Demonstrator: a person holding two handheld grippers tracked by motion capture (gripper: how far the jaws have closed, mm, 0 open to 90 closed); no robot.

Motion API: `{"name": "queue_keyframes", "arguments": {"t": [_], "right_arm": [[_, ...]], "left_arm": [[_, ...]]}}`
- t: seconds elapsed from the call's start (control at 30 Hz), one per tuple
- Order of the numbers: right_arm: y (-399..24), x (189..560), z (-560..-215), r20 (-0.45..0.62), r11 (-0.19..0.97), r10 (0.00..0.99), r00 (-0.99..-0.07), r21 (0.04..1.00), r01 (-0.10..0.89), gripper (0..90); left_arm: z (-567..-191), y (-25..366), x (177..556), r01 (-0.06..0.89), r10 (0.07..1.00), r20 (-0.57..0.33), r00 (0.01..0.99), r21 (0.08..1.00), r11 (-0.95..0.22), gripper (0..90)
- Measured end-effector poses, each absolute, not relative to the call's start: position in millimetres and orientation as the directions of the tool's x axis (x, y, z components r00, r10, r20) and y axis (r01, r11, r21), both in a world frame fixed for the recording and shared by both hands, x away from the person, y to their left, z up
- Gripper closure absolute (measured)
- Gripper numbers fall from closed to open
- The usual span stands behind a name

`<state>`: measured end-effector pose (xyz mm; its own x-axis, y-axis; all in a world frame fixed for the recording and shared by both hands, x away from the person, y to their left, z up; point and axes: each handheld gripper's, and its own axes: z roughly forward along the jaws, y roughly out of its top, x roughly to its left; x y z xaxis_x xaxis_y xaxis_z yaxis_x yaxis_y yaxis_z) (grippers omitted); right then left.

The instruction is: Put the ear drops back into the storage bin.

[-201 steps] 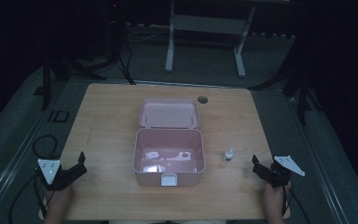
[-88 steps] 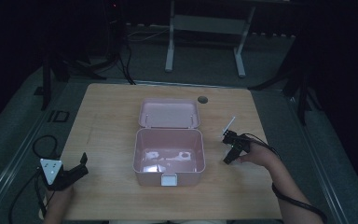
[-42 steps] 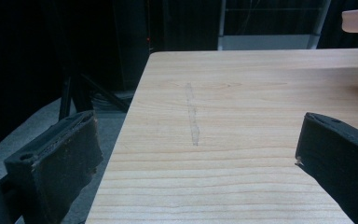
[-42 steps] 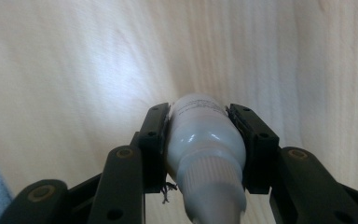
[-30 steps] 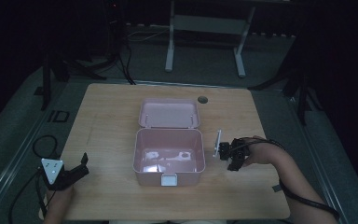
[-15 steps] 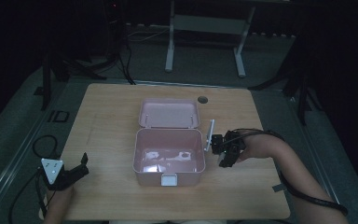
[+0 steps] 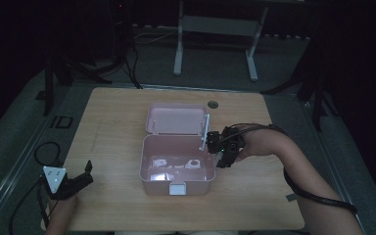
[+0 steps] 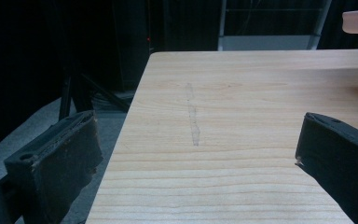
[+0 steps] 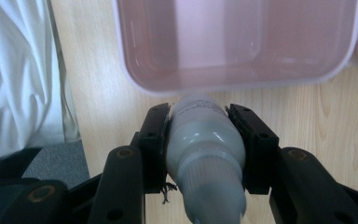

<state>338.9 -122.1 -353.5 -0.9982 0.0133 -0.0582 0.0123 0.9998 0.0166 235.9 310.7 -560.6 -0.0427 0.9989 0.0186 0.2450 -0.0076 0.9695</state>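
Right tongs (image 7: pixel 214 147), clamped on small bottle (image 9: pixel 204 140), now risen beside pink box (image 7: pixel 176 182) (left tongs (image 7: pixel 82 177) gape idle); rim could snag it.

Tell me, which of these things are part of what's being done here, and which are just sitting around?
In use:
- small white bottle, clamped in the right gripper
- pink box, lid open, beside that gripper

Just there:
- left gripper, open, at the table's near left corner
- two small pale items already inside the box
- metal stand behind the table
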Motion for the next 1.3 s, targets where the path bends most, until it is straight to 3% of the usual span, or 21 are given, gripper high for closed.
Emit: {"name": "queue_keyframes", "arguments": {"t": [0.53, 1.3], "right_arm": [[-84, 343, -372, -0.054, 0.999, -0.042, -0.998, 0.021, -0.043, 59.5], [-59, 363, -446, -0.055, 0.999, -0.035, -0.998, -0.005, -0.035, 59.5]], "left_arm": [[-561, 311, 236, 0.245, 0.999, 0.019, -0.037, 0.97, -0.009, 0.3], [-561, 311, 236, 0.244, 0.999, 0.016, -0.033, 0.97, -0.007, 0.3]]}}
